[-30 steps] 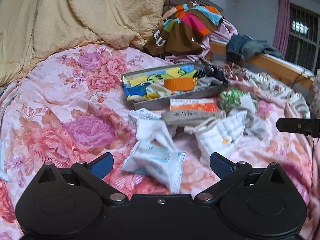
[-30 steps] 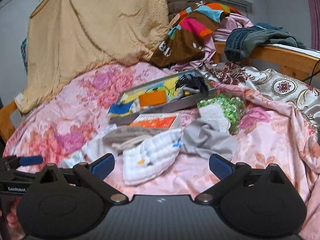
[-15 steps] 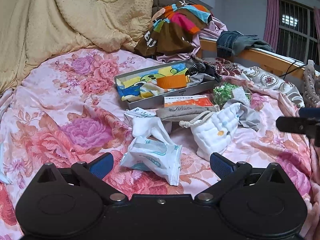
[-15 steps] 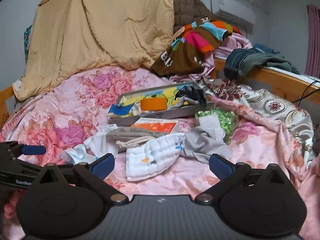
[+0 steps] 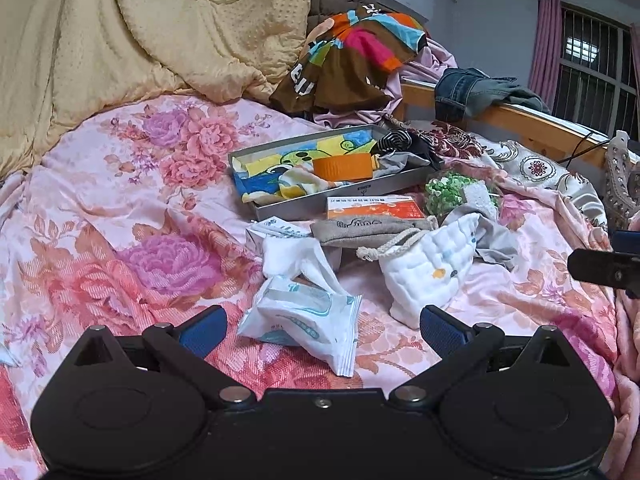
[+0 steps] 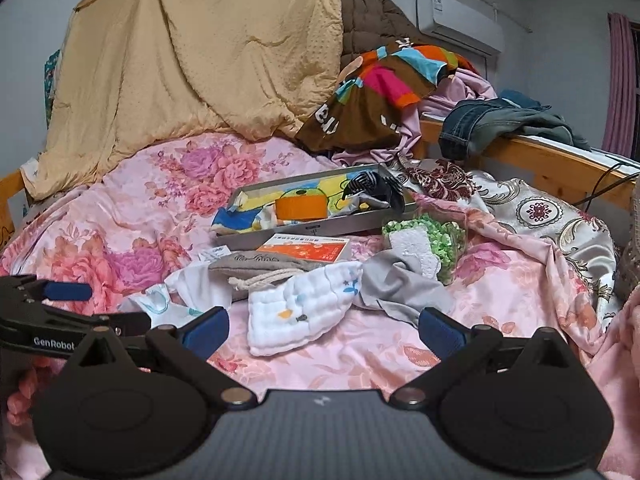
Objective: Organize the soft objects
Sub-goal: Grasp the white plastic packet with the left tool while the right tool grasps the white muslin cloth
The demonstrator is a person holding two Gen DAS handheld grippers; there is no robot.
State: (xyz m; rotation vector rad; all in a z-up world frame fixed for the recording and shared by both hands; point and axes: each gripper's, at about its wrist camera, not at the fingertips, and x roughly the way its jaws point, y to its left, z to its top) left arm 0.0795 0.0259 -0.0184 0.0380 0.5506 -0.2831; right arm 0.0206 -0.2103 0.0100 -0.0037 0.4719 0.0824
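Note:
Soft items lie scattered on a pink floral bedspread [image 5: 120, 208]. A white tissue pack [image 5: 304, 316] sits between the fingers of my open left gripper [image 5: 322, 326], which holds nothing. A white quilted cloth [image 6: 300, 304] lies just ahead of my open, empty right gripper [image 6: 322, 326]; the same cloth [image 5: 428, 272] shows in the left view. Behind it are a grey drawstring pouch [image 5: 368, 230], a grey cloth [image 6: 396, 280], a green-and-white bag [image 6: 424, 236] and an orange box [image 6: 312, 248]. A grey tray [image 5: 312, 204] holds colourful cloth and an orange roll [image 5: 342, 167].
A tan quilt [image 6: 200, 60] is piled at the back left. A colourful garment [image 6: 380, 92] and jeans [image 6: 492, 120] rest near the wooden bed rail [image 6: 560, 164]. A patterned blanket [image 6: 552, 216] covers the right side. The left gripper's body [image 6: 52, 320] shows at the right view's left edge.
Both grippers have pulled back and tilted up a little, so the items sit lower and farther in each view. Nothing was grasped or moved.

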